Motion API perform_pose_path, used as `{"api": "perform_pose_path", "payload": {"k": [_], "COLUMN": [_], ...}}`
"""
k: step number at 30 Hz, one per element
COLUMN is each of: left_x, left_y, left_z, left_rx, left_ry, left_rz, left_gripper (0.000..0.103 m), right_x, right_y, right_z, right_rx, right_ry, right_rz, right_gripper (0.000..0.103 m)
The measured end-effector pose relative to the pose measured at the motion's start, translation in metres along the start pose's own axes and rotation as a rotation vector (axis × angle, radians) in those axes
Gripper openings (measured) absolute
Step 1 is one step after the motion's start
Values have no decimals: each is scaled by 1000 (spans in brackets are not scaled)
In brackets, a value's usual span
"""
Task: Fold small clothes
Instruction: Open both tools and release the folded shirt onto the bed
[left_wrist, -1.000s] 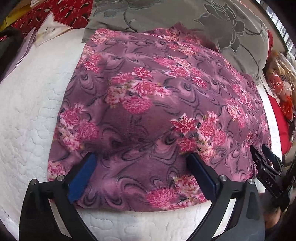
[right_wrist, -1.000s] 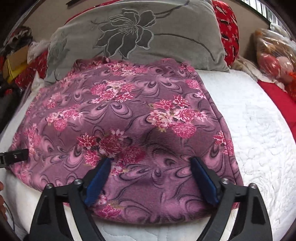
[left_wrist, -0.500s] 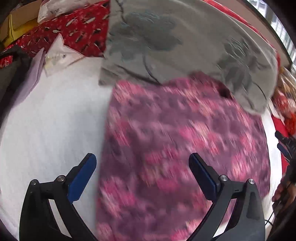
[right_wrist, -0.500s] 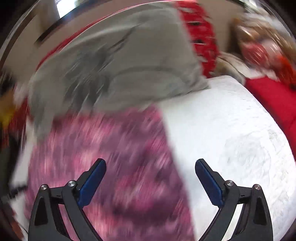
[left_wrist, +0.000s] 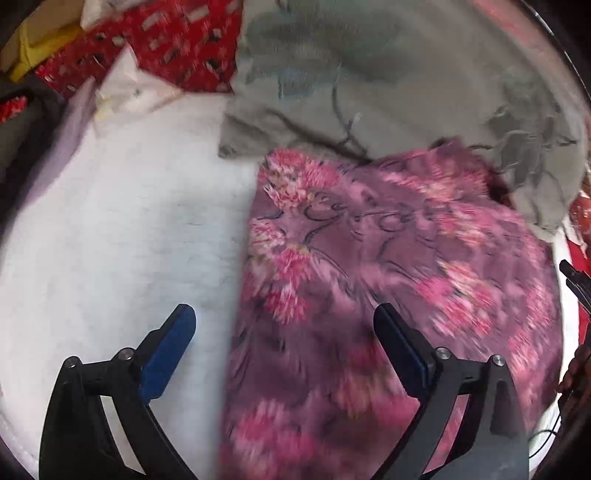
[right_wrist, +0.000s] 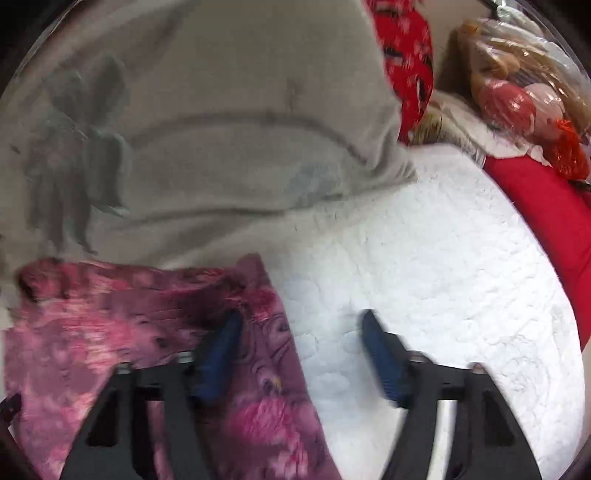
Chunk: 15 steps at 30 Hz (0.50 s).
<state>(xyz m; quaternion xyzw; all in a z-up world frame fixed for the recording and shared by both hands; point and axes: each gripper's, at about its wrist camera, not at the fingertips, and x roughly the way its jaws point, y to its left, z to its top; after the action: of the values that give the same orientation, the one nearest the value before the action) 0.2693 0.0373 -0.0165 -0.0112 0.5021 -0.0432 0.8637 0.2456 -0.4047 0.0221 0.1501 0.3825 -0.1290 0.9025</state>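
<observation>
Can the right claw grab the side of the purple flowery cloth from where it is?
Probably yes. The right claw stands open, its jaws just closing, straddling the flowery cloth's right edge on the white quilted cover. Nothing lies on that edge; the grey pillow sits farther back.

White quilted mattress (right_wrist: 424, 258), grey pillow (right_wrist: 221, 110)

We see a soft, fleecy purple cloth (left_wrist: 388, 280) with pink flowers lying on a white quilted bed (right_wrist: 424, 258) with a bumpy, stitched surface. Behind it lies a matt grey pillow (right_wrist: 221, 129) of smooth fabric. Nearby, glossy plastic wrap (right_wrist: 524, 74) crinkles.
</observation>
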Motion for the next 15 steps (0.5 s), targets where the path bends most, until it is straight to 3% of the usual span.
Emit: {"api": "perform_pose_path", "payload": {"k": [2, 4, 6, 7, 10, 12, 14, 15], "left_x": [-20, -15, 6, -2, -31, -44, -37, -22], "left_y": [5, 8, 12, 15, 18, 20, 21, 22], "left_z": [-19, -38, -49, -50, -49, -55, -66, -73], "left_rx": [-13, -35, -56, -63, -46, -46, -34, -27], "left_ry": [-49, -16, 82, 53, 26, -4, 41, 114], "left_rz": [-20, -19, -20, -26, -35, -37, -20, 1], "left_gripper": [98, 98, 99, 98, 98, 98, 98, 98], "right_x": [-22, -30, -10, 2, -24, -43, -49, -41], "right_y": [0, 3, 9, 10, 8, 14, 26, 33], "right_z": [-12, -31, -50, -57, -56, -64, -79, -90], "right_rx": [-19, -51, -98, -106, -33, -40, -90, -119], "right_ry": [-46, -32, 84, 155, 87, 38, 37, 82], "right_rz": [84, 125, 83, 65, 48, 106, 108, 100], "right_gripper": [63, 70, 72, 71, 74, 74, 78, 85]}}
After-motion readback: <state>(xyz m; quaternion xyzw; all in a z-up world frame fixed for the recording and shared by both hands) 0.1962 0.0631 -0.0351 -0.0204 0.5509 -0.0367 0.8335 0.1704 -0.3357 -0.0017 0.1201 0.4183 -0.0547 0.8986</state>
